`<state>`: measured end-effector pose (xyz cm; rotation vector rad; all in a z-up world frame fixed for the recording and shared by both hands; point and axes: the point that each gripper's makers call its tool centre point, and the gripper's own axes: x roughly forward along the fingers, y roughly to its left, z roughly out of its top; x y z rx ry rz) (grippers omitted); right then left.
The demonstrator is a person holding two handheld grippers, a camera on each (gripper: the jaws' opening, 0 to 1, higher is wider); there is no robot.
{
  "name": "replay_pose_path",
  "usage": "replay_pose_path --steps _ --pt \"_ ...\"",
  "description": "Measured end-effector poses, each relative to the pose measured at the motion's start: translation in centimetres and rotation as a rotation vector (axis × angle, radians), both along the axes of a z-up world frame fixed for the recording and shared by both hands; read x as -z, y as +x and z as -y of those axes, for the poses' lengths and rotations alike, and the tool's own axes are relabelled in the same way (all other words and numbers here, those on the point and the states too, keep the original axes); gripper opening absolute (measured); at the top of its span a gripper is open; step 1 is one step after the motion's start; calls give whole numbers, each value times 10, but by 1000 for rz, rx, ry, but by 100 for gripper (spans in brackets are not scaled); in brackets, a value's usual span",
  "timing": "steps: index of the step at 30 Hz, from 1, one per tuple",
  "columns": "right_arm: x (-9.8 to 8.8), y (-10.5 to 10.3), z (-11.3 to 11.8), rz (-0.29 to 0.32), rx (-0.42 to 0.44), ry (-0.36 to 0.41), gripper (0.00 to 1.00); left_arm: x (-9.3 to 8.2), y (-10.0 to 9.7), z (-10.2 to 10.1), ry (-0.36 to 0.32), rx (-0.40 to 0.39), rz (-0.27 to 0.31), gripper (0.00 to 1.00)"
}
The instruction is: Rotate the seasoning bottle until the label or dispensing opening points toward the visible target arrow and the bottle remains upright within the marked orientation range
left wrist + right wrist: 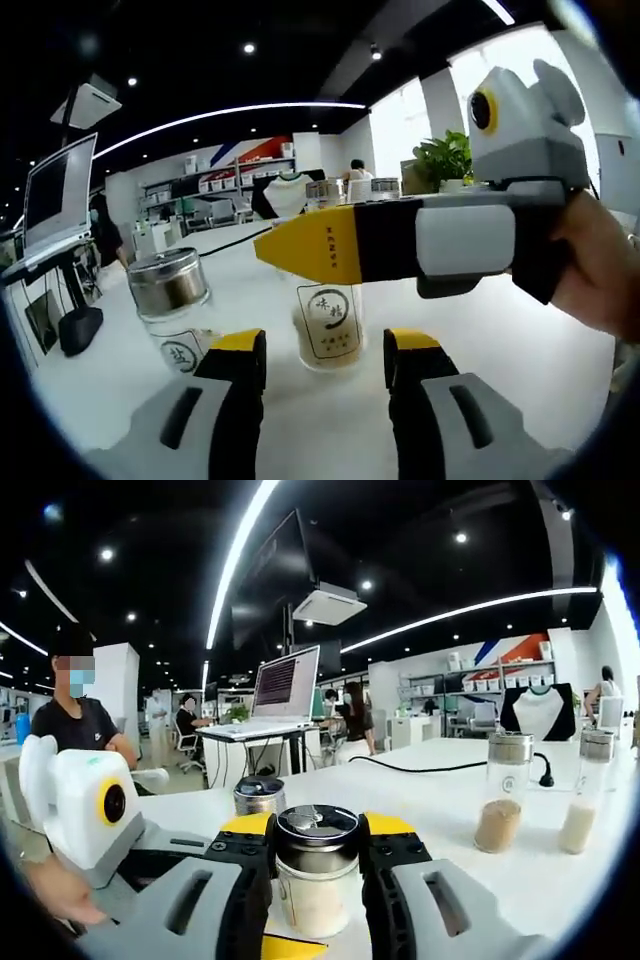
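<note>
The seasoning bottle [316, 880] is a clear jar with a metal lid and pale powder, standing upright on the white table [440, 800]. My right gripper [316, 865] is shut on it just under the lid. In the left gripper view the same bottle [328, 330] shows its round label facing the camera. There the right gripper [300, 250] reaches in from the right and covers the bottle's top, with a hand behind it. My left gripper [325, 350] is open, its yellow-tipped fingers [240, 345] just short of the bottle on either side. It enters the right gripper view from the left [160, 855].
A second labelled bottle [172, 300] with a metal lid stands left of the held one; its lid [258, 793] shows behind the jaws. Two taller shakers [500, 790] [583, 790] stand at the table's right. A black cable [420, 768] crosses the table. A laptop desk [270, 720] and seated people are beyond.
</note>
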<state>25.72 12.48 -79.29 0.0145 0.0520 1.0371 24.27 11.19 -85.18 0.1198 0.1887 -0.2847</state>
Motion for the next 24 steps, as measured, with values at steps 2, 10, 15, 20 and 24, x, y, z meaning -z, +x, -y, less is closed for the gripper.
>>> replay_pose_path --steps 2,10,15,20,24 --pt "4 -1 -1 -11 2 3 30 1 0 0 -1 -1 -3 50" --pt "5 -1 -3 1 10 17 31 1 -2 -1 5 1 -5 50" --pt "5 -3 -5 -4 4 17 31 2 -4 -2 0 -1 -11 51" --pt "5 -4 -4 -9 -1 19 32 2 -5 -1 2 -2 -13 51" --pt "6 -4 -4 -5 1 13 32 1 -5 0 4 0 -12 51"
